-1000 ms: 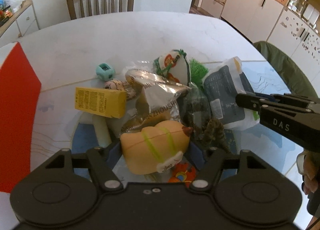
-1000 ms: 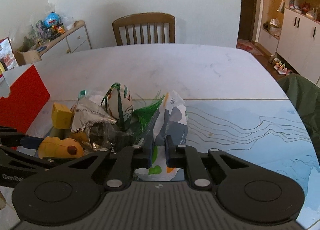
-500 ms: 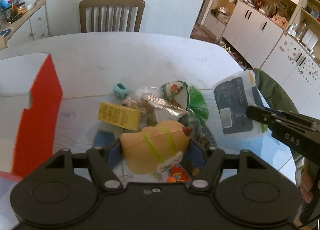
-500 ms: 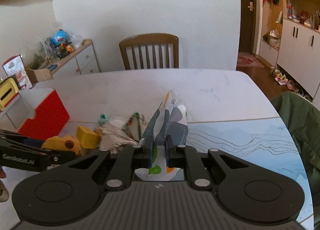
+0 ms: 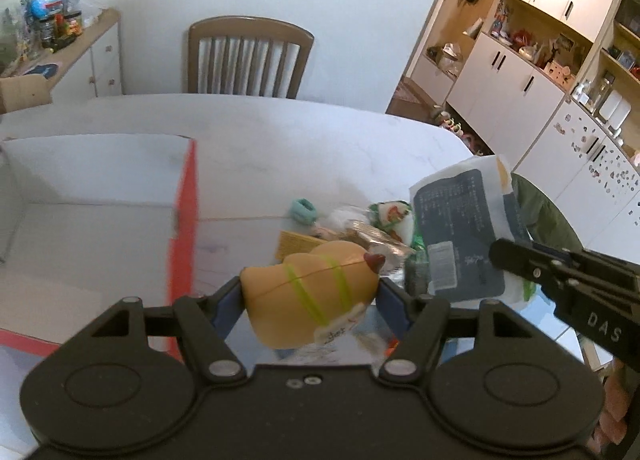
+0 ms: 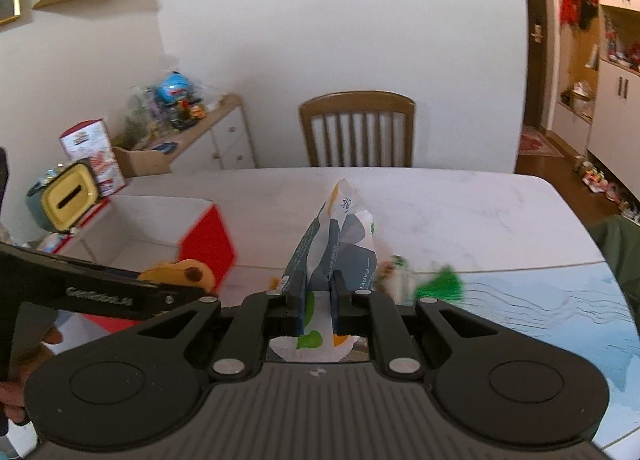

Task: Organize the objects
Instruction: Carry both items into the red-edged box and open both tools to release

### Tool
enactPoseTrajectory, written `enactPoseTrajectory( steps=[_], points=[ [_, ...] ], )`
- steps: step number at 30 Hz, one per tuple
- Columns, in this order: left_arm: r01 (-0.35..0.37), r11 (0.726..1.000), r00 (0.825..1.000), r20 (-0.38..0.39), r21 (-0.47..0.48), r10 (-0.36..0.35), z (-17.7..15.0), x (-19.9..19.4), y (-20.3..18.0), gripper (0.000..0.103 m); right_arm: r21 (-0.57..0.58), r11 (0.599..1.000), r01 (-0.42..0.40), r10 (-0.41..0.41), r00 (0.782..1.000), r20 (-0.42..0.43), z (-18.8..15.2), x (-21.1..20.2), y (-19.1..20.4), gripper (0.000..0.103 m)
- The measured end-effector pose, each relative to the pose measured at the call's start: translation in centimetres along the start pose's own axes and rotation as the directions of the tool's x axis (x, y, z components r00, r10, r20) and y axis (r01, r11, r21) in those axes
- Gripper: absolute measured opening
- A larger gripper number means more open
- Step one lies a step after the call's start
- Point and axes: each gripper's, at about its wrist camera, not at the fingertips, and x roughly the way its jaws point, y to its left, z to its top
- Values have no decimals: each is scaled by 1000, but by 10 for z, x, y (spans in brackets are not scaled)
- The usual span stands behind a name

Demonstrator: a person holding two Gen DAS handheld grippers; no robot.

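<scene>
Left wrist view: the left gripper [image 5: 310,296] is clenched on a tan squishy toy [image 5: 308,294] with 2 lime-green bands and a brown tip, blue pads pressing it on both sides. The toy is held in the air above the white table [image 5: 304,140], just right of the red box [image 5: 182,220], whose white inside is open to the camera. Beyond the toy a small pile lies on the table: a yellow carton [image 5: 296,244], a teal ring-like item [image 5: 304,210], a crinkled silver wrapper [image 5: 376,236] and a white pouch with green trim [image 5: 394,214]. On the right the right gripper [image 5: 504,256] comes in from the edge, pinching a dark blue and white paper bag [image 5: 460,232] that hangs above the pile. A wooden chair [image 5: 250,56] stands at the far side of the table, white cabinets [image 5: 520,88] further right. Fingertips of a hand [image 5: 612,416] show at the lower right edge.

Right wrist view: the right gripper [image 6: 318,292] is closed on the paper bag [image 6: 340,244], both fingers tight on its lower part, bag upright and lifted off the table [image 6: 460,208]. At left the left gripper [image 6: 176,292] reaches in with the tan toy [image 6: 182,274], in front of the red box [image 6: 208,244]. A green tassel [image 6: 440,284] and part of the white pouch [image 6: 396,278] lie blurred on the table just right of the bag. A yellow and teal container [image 6: 66,200] sits at far left behind the box. The chair [image 6: 358,128] is beyond the table, a sideboard [image 6: 208,136] with clutter along the left wall.
</scene>
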Motion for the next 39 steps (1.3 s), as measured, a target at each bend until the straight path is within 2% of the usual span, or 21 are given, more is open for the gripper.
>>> enactPoseTrajectory(
  steps=[12, 21, 26, 32, 39],
  points=[
    [-57, 998, 998, 30, -4, 57, 12, -33, 73, 69, -74, 993, -90, 90, 996, -6, 14, 22, 109, 11],
    [-132, 991, 990, 58, -1, 131, 33, -36, 128, 69, -99, 988, -121, 118, 992, -41, 28, 65, 170, 11],
    [-184, 983, 981, 59, -10, 185, 46, -22, 158, 69, -134, 982, -131, 124, 991, -59, 34, 94, 196, 11],
    [-244, 970, 969, 25, -16, 244, 58, 4, 193, 69, -173, 978, -115, 95, 988, -119, 28, 133, 217, 11],
    [-280, 960, 959, -55, -4, 280, 69, 46, 218, 69, -137, 985, -108, 83, 981, -178, 26, 178, 224, 11]
  ],
)
